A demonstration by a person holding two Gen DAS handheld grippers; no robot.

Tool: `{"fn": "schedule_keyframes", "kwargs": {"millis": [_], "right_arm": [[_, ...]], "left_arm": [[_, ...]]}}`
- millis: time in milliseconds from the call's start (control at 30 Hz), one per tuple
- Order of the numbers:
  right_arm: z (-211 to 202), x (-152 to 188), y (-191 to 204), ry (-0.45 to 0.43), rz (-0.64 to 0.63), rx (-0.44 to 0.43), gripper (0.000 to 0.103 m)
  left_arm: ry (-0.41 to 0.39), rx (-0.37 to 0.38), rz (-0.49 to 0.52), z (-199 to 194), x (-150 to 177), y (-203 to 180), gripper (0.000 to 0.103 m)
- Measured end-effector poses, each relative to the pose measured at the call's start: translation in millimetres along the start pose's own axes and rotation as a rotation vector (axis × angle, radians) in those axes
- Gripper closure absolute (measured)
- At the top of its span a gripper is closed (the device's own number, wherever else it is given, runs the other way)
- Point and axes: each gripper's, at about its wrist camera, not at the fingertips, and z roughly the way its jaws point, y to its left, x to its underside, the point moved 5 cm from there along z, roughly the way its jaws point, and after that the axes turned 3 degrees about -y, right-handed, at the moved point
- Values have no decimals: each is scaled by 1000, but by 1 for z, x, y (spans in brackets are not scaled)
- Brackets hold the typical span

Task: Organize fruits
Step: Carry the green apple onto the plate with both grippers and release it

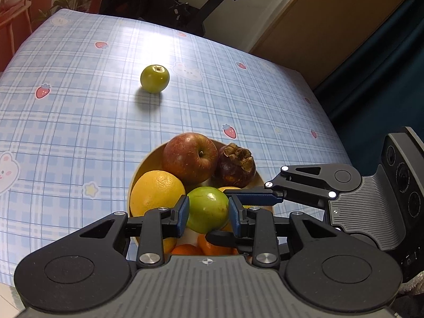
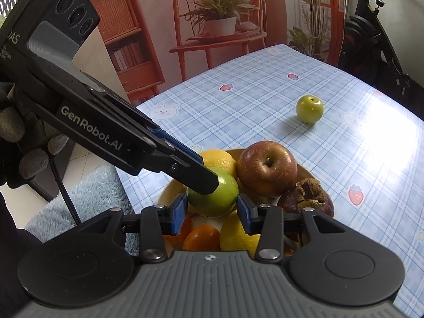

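A green fruit (image 1: 208,212) (image 2: 212,198) hangs just above a cream bowl (image 1: 152,159) (image 2: 169,189). My left gripper (image 1: 208,208) is shut on it, blue pads on its two sides. My right gripper (image 2: 212,212) also has its pad tips against the fruit's flanks, and its fingers (image 1: 259,198) reach in from the right. The left gripper's fingers (image 2: 201,177) cover the fruit's upper left. The bowl holds a red apple (image 1: 189,156) (image 2: 266,167), a mangosteen (image 1: 234,165) (image 2: 307,196), a yellow citrus (image 1: 156,192) (image 2: 220,160) and small oranges (image 1: 212,246) (image 2: 201,238). A second green fruit (image 1: 155,78) (image 2: 310,108) sits alone on the cloth.
The bowl stands near the front edge of a table with a blue checked cloth (image 1: 79,132) (image 2: 251,100). A gloved hand (image 2: 31,145) holds the left gripper. Beyond the table are an orange chair with a plant (image 2: 220,18), an exercise bike (image 1: 212,2) and a blue rug (image 2: 92,198).
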Motion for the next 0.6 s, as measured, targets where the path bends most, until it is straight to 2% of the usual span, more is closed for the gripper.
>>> {"fn": "schedule_keyframes", "kwargs": {"millis": [600], "right_arm": [[-11,-1,-1,-40,12,3,57]], "left_arm": [[-47,-14,-20,-12,-6,1,70]]}}
